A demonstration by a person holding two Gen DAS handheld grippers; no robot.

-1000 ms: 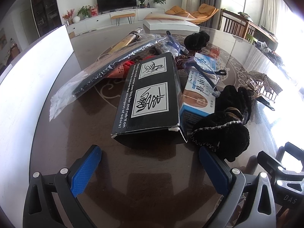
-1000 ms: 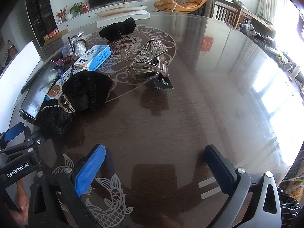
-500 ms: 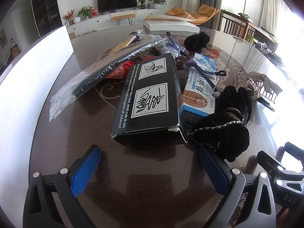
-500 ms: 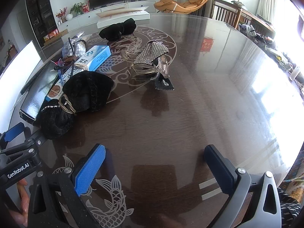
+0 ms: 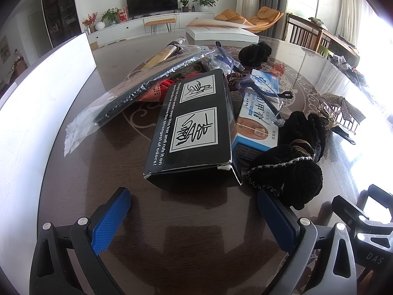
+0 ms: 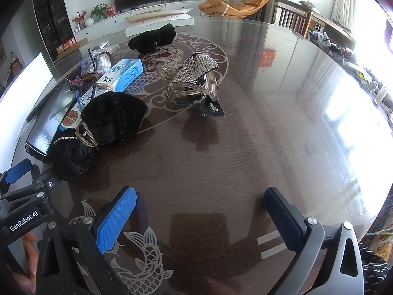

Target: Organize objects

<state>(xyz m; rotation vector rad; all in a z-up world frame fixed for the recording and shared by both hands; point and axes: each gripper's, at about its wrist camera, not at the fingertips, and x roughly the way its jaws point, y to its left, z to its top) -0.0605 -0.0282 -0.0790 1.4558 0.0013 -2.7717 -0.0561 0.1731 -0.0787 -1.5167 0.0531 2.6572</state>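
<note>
Clutter's all still piled on the surface: black box, pouches, hair clip. My left gripper and right gripper are wide, nothing sorted yet.

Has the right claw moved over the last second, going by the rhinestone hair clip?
Barely, if at all: the right claw hangs open, and the rhinestone hair clip sits almost exactly where it did in this view.

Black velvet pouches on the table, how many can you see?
3. One pouch lies nearest the left gripper, a second sits just behind, touching it, and a third lies far back near the white box. The clutter may hide more.
</note>
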